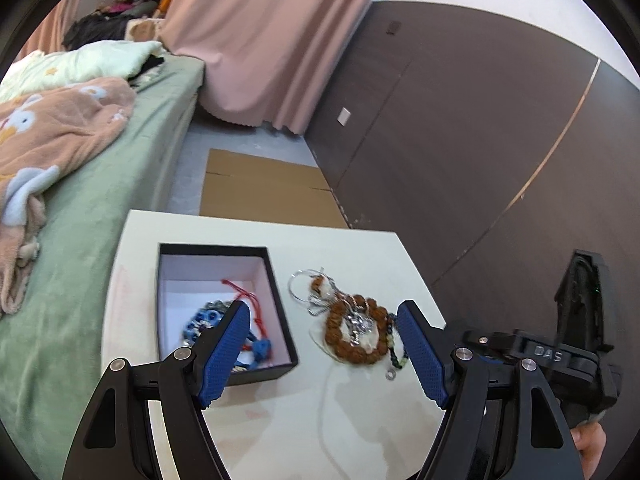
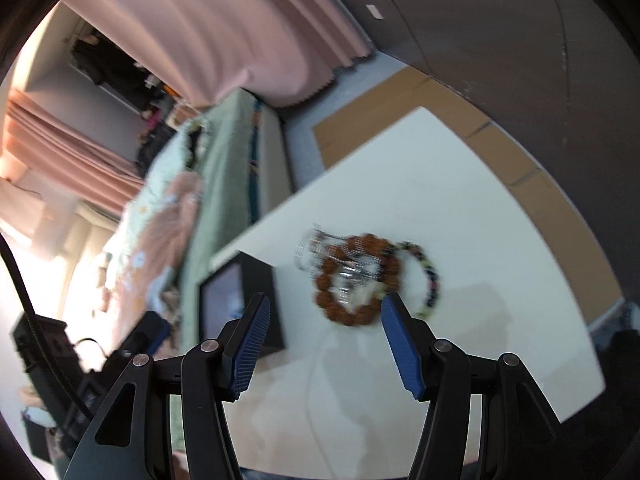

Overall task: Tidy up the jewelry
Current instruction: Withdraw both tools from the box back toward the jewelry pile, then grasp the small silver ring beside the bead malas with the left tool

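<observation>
A black jewelry box with a pale lining stands open on the white table; blue beaded pieces and a red cord lie in it. To its right lies a pile: a brown bead bracelet, silver chains and rings, a dark bead string. My left gripper is open and empty above the table's near side, between box and pile. My right gripper is open and empty just short of the brown bracelet; the box is at its left.
A bed with a green sheet and a peach blanket runs along the table's left. Flat cardboard lies on the floor beyond the table. A dark wall and a pink curtain stand behind. The right gripper's body shows at right.
</observation>
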`<state>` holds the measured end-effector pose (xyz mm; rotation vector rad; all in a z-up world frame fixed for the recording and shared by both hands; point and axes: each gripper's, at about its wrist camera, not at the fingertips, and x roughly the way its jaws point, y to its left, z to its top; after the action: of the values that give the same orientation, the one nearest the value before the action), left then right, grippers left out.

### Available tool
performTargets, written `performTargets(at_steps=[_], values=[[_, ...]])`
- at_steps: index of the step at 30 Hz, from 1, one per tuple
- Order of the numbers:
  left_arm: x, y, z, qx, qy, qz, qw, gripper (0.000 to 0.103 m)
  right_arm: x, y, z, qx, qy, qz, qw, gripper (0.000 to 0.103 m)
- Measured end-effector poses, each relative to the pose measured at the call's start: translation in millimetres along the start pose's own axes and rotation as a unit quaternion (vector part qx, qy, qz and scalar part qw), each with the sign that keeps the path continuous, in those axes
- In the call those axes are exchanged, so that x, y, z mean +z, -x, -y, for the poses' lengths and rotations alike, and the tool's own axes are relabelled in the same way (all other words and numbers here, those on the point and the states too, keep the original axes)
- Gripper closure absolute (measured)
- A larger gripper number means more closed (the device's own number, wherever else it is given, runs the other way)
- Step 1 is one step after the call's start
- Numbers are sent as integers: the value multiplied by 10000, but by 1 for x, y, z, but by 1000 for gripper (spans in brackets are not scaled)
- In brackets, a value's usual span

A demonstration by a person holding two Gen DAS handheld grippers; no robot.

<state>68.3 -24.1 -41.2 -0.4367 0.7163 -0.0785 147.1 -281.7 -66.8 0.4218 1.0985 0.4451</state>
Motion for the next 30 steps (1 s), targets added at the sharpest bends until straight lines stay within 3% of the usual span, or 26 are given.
performTargets(at_steps=[8, 17, 25, 30], values=[[-13, -23, 20, 52, -358, -290, 9989, 26, 3, -8, 24, -342, -48, -222, 9992, 44], [-38, -54, 46, 16, -895, -587, 9943, 32, 6, -4, 56, -610, -597, -399, 9956, 44], [-63, -85, 68, -86, -1293, -934, 9872, 42, 7, 14, 53, -842, -445, -294, 9950, 44], [-75, -104, 74, -79, -1350, -1159, 9840, 54, 11, 14, 60, -1079, -314, -381, 9929, 44]])
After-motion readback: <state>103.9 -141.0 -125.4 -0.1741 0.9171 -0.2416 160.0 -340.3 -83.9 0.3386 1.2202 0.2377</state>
